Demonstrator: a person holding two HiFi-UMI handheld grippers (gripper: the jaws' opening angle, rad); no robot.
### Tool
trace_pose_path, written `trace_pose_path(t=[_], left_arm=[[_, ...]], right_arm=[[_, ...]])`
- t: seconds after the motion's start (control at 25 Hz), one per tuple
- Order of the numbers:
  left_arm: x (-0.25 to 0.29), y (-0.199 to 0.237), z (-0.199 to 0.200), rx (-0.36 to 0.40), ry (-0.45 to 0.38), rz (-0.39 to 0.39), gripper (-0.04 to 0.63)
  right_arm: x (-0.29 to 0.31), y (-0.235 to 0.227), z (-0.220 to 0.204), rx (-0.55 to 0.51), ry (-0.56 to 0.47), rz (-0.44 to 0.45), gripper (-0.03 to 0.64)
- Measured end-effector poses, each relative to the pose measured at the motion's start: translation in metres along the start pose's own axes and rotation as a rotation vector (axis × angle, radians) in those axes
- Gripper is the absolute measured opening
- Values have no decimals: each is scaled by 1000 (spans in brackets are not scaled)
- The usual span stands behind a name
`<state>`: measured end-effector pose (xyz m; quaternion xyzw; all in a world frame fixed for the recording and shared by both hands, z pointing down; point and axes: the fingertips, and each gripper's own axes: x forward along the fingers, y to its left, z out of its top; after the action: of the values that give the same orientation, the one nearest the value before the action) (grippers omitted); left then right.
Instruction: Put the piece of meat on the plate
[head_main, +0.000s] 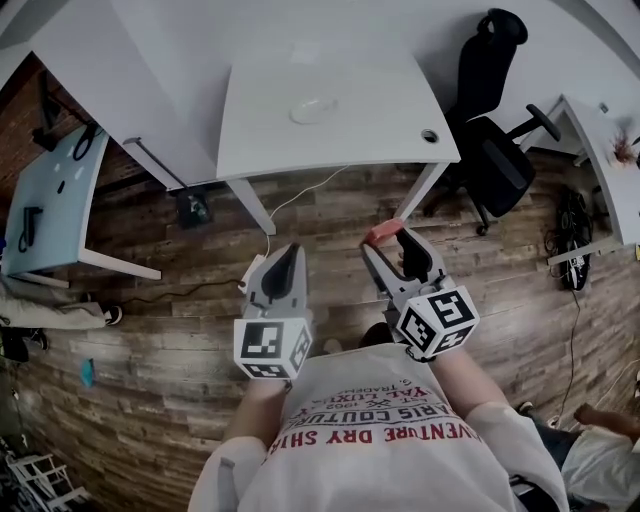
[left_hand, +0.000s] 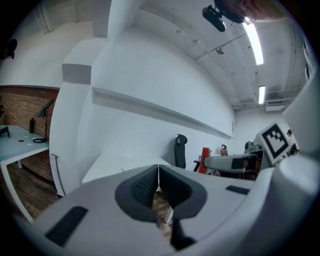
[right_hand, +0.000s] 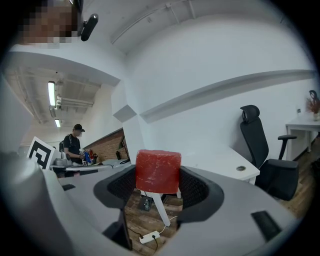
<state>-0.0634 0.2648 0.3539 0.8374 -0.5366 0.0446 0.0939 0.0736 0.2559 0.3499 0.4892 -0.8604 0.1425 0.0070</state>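
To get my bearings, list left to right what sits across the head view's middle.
Pale blue side table, left gripper, right gripper holding the piece of meat, black office chair.

White desk (head_main: 335, 115), black office chair (head_main: 495, 150), wood-plank floor (head_main: 150, 380), brick wall (left_hand: 20, 107), ceiling strip lights (left_hand: 255, 42)

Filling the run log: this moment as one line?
left hand-held gripper: shut, empty | right hand-held gripper: shut on piece of meat | plate: on table, empty

Two grippers (head_main: 285, 255) (head_main: 390, 240); one meat piece (right_hand: 158, 171); one plate (head_main: 313, 110), probably.
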Motion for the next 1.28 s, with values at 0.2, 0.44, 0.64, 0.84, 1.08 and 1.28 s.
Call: trace_pose_path(t=[0.2,0.44,0.64,0.84,1.08,1.28], left_arm=[[13,21,1,-15,0,16,8],[50,38,7,-24,-6,49,8],[102,43,19,-27,-2,95,8],[164,42,37,-36,-9,134,8],[240,28,52,-35,-15,166,8],[280,21,56,-33,-22,186,8]], right_arm=[[25,-4,-3,16,24,6,276],[64,-30,6,22,27,39,276],[103,-71,23,27,42,82,276],[140,-123,49,4,47,126,276],[180,-190,74,-19,56,172,276],[205,-227,82,-29,72,203,276]])
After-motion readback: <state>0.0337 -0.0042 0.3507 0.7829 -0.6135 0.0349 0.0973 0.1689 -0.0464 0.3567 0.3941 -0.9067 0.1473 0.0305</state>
